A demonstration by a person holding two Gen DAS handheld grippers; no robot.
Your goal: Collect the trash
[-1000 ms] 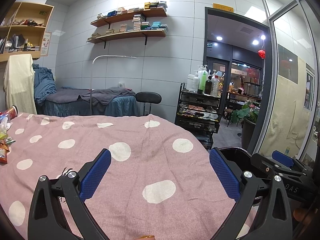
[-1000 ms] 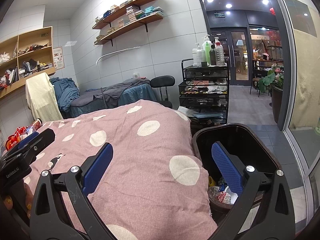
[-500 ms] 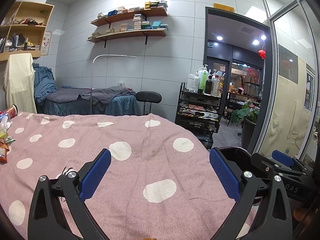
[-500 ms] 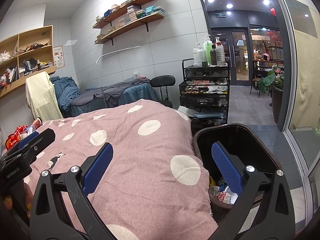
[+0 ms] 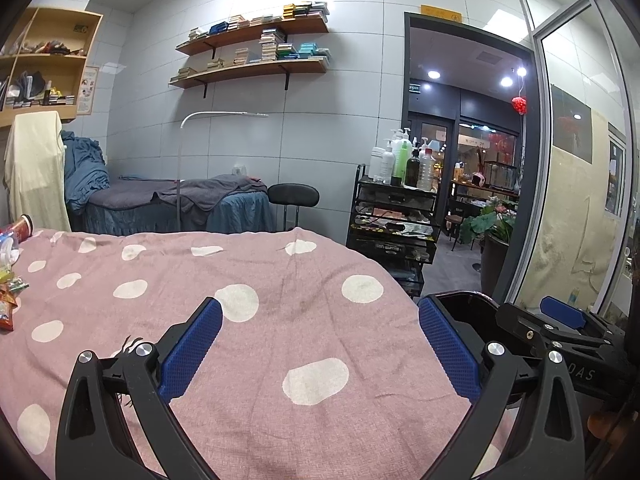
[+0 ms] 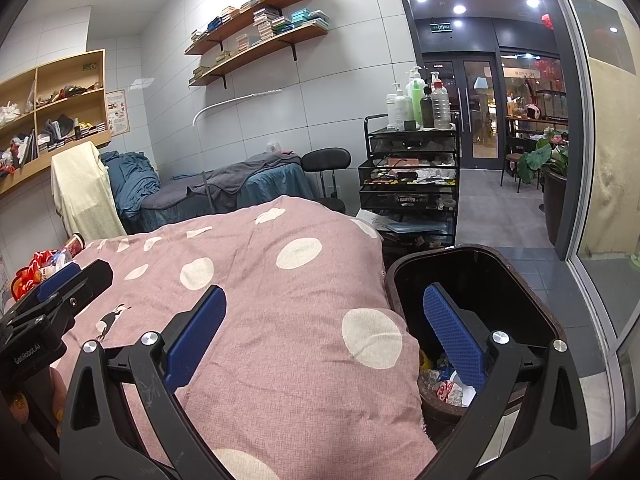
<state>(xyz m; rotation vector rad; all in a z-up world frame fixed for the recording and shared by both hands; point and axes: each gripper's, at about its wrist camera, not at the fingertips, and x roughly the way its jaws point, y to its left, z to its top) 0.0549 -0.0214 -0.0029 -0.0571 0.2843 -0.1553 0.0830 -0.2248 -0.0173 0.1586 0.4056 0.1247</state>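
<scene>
My left gripper is open and empty above the pink polka-dot bedspread. My right gripper is open and empty, straddling the bed's right edge, its right finger over a dark trash bin. Crumpled wrappers lie in the bin's bottom. Loose snack wrappers and a tube-shaped can lie at the bed's far left; they also show in the right wrist view. The bin's rim shows behind the left gripper's right finger.
A black wire trolley with bottles stands beyond the bed's end, a black stool beside it. A second bed with grey and blue covers is at the back. A glass partition runs along the right.
</scene>
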